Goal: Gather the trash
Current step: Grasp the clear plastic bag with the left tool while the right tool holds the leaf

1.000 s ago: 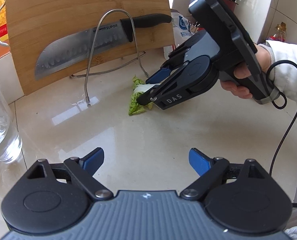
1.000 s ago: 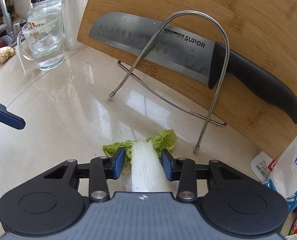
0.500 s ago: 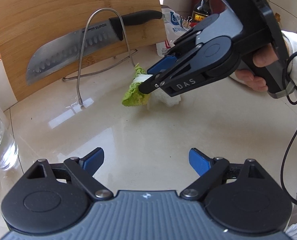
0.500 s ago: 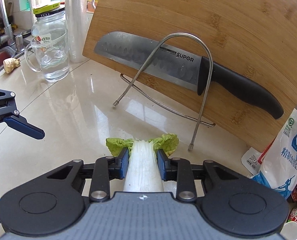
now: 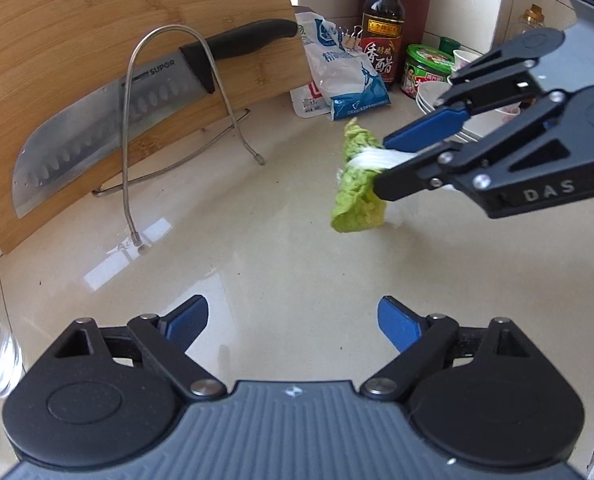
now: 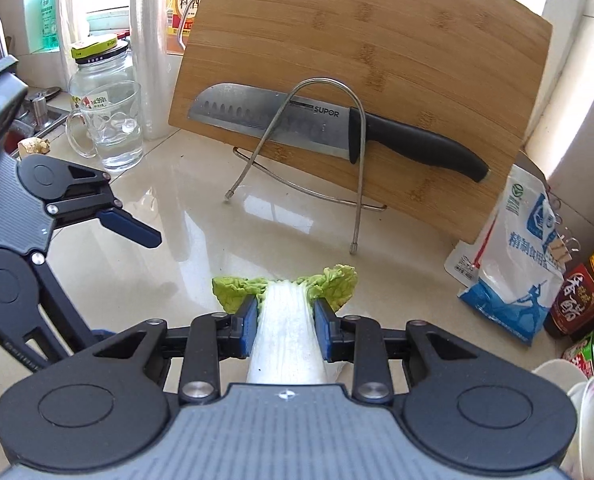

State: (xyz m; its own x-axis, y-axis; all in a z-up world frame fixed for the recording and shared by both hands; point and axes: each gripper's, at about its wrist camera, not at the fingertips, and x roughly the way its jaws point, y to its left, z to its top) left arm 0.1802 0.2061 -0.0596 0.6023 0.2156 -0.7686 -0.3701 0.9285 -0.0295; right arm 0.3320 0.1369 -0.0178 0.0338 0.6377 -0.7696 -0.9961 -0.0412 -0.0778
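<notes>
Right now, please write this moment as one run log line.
right tool: shut on cabbage leaf, leaf off the counter | left tool: open, holds nothing | knife: on cutting board

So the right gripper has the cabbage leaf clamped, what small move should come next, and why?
Probably carry the cabbage leaf a little higher and away from the countertop. The right gripper pinches its white stem on both sides, the green tip hangs free in the left wrist view, and no bin is in sight. The left gripper is open and empty.
</notes>
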